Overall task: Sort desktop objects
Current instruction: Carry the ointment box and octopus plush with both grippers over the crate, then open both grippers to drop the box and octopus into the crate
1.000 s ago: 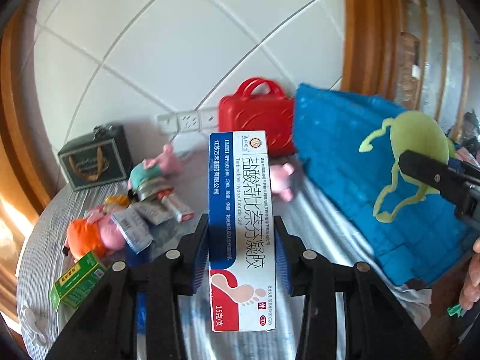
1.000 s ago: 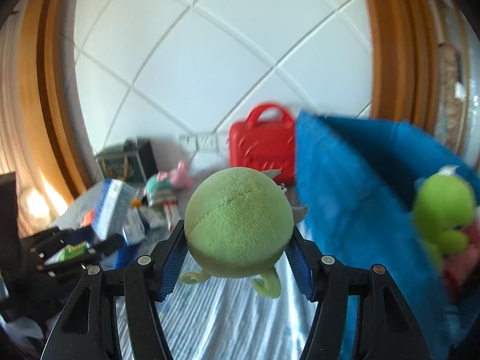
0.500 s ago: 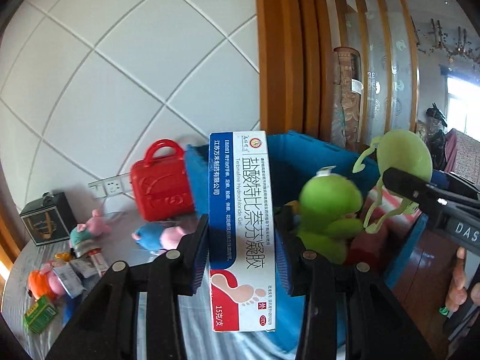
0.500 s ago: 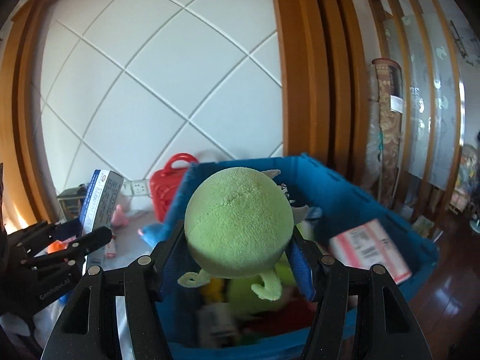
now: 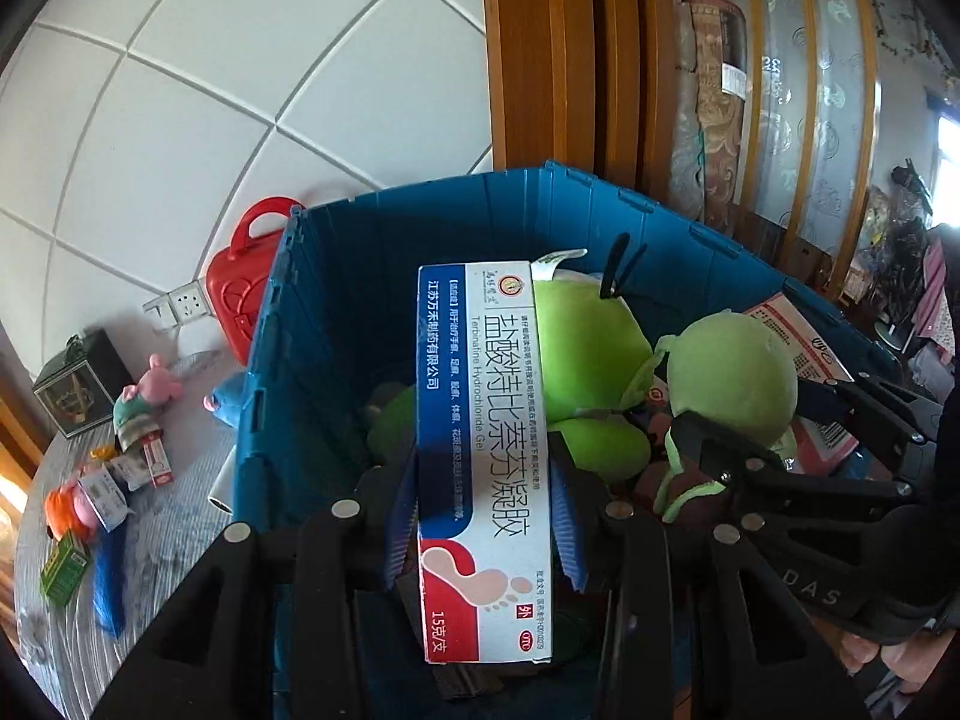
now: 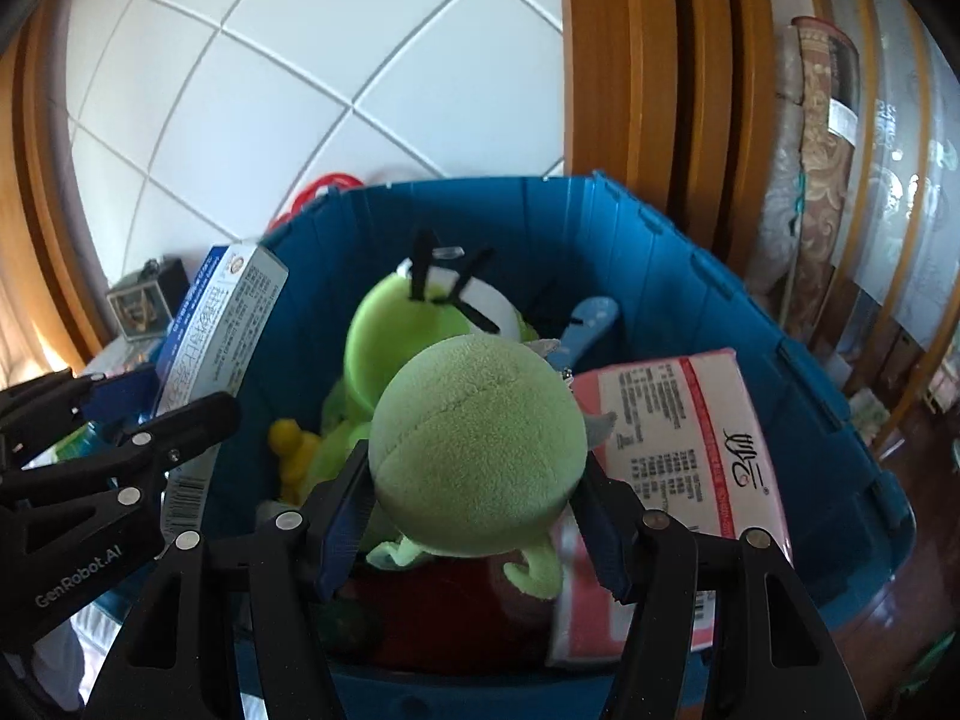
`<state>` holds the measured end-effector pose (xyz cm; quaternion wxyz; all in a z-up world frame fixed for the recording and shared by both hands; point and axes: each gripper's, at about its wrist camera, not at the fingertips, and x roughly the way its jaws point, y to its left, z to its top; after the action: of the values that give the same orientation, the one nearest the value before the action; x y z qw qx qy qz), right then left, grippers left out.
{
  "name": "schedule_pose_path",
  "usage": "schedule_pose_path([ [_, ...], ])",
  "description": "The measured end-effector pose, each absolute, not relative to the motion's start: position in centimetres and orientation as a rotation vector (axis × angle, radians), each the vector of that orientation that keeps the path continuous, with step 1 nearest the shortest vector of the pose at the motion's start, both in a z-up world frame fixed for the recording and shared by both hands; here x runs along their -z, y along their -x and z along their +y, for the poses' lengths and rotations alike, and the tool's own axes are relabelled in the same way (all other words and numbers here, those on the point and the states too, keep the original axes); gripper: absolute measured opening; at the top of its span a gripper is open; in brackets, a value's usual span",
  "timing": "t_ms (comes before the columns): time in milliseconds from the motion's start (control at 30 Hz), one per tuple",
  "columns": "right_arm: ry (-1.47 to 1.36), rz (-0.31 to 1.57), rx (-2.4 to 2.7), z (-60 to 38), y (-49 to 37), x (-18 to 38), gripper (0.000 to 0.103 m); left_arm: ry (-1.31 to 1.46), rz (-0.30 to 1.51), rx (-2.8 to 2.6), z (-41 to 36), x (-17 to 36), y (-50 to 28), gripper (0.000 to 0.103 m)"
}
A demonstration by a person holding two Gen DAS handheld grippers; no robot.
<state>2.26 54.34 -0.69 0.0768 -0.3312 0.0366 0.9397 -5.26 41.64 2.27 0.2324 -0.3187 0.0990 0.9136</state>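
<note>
- The step in hand looks like the drop-off: both grippers hang over the open blue crate (image 5: 600,210), each with 1 item to deposit.
- The left gripper (image 5: 483,516) has its jaws pinching a white-and-blue medicine box (image 5: 483,420) across its narrow sides, the box standing on end and pointing forward over the crate's near-left part.
- The right gripper (image 6: 474,516) has its jaws pinching a round green plush ball (image 6: 477,444), whose small feet dangle below the pads (the plush gives a little, so the grip looks snug).
- Already in the crate lie a larger green plush (image 6: 420,324), a pink-and-white packet (image 6: 678,450) leaning at the right side, and something dark red underneath, too dim to name.
- The next move, by this reading, calls for lowering each item a little and spreading the jaws, so the pieces fall inside the walls; the box sits close to the left wall, so it needs to stay inward of the rim.
- The sort is partly done: on the grey cloth table (image 5: 168,516) beside the crate remain a small green box (image 5: 63,564), pink toy figures (image 5: 159,384) and several small packets, near a red toy case (image 5: 240,282).
</note>
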Motion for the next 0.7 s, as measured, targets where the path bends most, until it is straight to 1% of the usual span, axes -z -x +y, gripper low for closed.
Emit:
schedule_pose_path([
  [267,1.027,0.018,-2.835,54.8,-1.2,1.3,0.064,0.937,0.261,-2.53,42.4,-1.2,5.8,0.039],
  [333,1.029,0.002,-2.844,54.6,-1.0,1.2,0.065,0.952,0.256,-2.548,42.2,-1.1,6.0,0.042],
  [400,1.027,-0.008,-2.85,54.5,-0.8,1.1,0.067,0.941,0.255,-2.568,42.0,-1.2,5.9,0.05],
  [433,1.023,-0.008,-2.854,54.5,-0.8,1.0,0.068,0.932,0.254,-2.579,41.7,-1.4,5.8,0.052],
  [500,1.007,-0.003,-2.86,54.5,-0.9,0.9,0.075,0.918,0.252,-2.59,41.2,-1.6,5.7,0.058],
  [533,0.994,-0.004,-2.864,54.5,-1.1,0.7,0.077,0.909,0.244,-2.602,40.8,-1.8,5.7,0.06],
  [567,0.986,-0.008,-2.865,54.5,-1.3,0.6,0.08,0.903,0.235,-2.606,40.5,-2.0,5.6,0.062],
  [633,0.962,-0.019,-2.861,54.3,-1.7,0.3,0.088,0.892,0.216,-2.609,39.9,-2.3,5.5,0.064],
  [700,0.93,-0.028,-2.854,54.1,-2.2,-0.3,0.103,0.877,0.204,-2.609,39.1,-2.6,5.2,0.066],
])
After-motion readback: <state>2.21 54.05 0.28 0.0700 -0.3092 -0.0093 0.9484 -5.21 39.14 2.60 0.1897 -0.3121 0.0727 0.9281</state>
